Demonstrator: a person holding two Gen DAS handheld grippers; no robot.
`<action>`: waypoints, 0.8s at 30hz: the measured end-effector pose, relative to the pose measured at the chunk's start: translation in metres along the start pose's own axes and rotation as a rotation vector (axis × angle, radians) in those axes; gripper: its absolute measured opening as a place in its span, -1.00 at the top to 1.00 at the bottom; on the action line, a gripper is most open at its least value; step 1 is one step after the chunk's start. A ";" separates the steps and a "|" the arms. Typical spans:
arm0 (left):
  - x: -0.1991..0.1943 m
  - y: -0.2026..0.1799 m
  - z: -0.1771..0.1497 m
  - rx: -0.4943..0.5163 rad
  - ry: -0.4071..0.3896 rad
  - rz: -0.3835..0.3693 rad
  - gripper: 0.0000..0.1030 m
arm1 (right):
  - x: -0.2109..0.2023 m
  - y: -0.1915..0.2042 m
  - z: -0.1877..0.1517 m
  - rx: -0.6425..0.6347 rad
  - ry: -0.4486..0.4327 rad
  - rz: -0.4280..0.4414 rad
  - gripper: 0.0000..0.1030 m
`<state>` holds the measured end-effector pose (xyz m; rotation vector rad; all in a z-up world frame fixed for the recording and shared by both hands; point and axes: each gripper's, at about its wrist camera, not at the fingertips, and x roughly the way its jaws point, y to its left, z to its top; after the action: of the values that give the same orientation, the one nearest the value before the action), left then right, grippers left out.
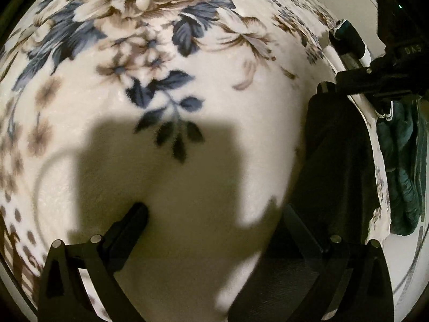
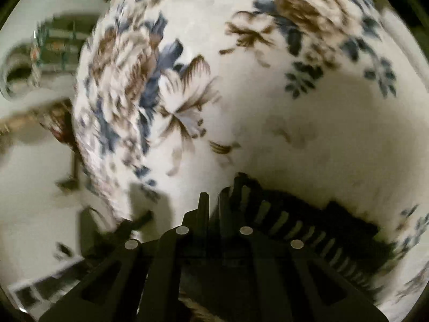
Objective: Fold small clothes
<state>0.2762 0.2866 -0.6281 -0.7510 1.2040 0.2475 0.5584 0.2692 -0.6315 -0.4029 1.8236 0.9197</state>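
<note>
A dark garment [image 1: 335, 147] hangs and trails down the right side of the left wrist view, over a cream blanket with blue and brown flowers [image 1: 161, 80]. Its top end is pinched in my right gripper [image 1: 325, 88], which comes in from the upper right. My left gripper [image 1: 214, 212] stands wide open low over the blanket with nothing between its fingers; its right finger [image 1: 297, 225] lies against the garment's edge. In the right wrist view my right gripper [image 2: 214, 204] has its fingers close together, and the dark garment [image 2: 308, 228], with pale stripes, spreads to the right of them.
A teal green garment [image 1: 402, 166] lies bunched beyond the blanket's right edge. The blanket's edge [image 2: 88, 139] runs down the left of the right wrist view, with pale floor [image 2: 32, 174] and blurred furniture [image 2: 59, 43] past it.
</note>
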 end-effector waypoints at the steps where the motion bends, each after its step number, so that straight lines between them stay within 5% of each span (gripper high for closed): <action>1: -0.001 0.000 -0.001 0.007 0.003 0.006 -1.00 | 0.008 0.005 0.001 -0.026 0.037 -0.016 0.65; 6: 0.005 -0.011 0.004 0.035 0.011 0.034 -1.00 | 0.027 0.025 0.008 -0.106 0.075 -0.208 0.65; 8: 0.005 -0.012 0.006 0.032 0.009 0.029 -1.00 | 0.016 0.032 0.008 -0.119 0.026 -0.193 0.64; 10: 0.005 -0.012 0.007 0.026 0.007 0.023 -1.00 | 0.018 0.035 0.010 -0.129 0.043 -0.180 0.11; 14: 0.006 -0.012 0.007 0.029 0.012 0.027 -1.00 | 0.039 0.031 0.011 -0.152 0.128 -0.235 0.04; 16: 0.008 -0.012 0.007 0.030 0.014 0.030 -1.00 | 0.042 0.030 0.011 -0.163 0.129 -0.230 0.25; 18: 0.008 -0.013 0.008 0.030 0.014 0.029 -1.00 | 0.042 0.033 0.009 -0.179 0.097 -0.265 0.89; 24: 0.005 -0.012 0.007 0.027 0.008 0.019 -1.00 | 0.021 0.048 -0.004 -0.222 -0.065 -0.299 0.92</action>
<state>0.2897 0.2813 -0.6270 -0.7184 1.2202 0.2436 0.5159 0.3001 -0.6300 -0.7539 1.5544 0.9145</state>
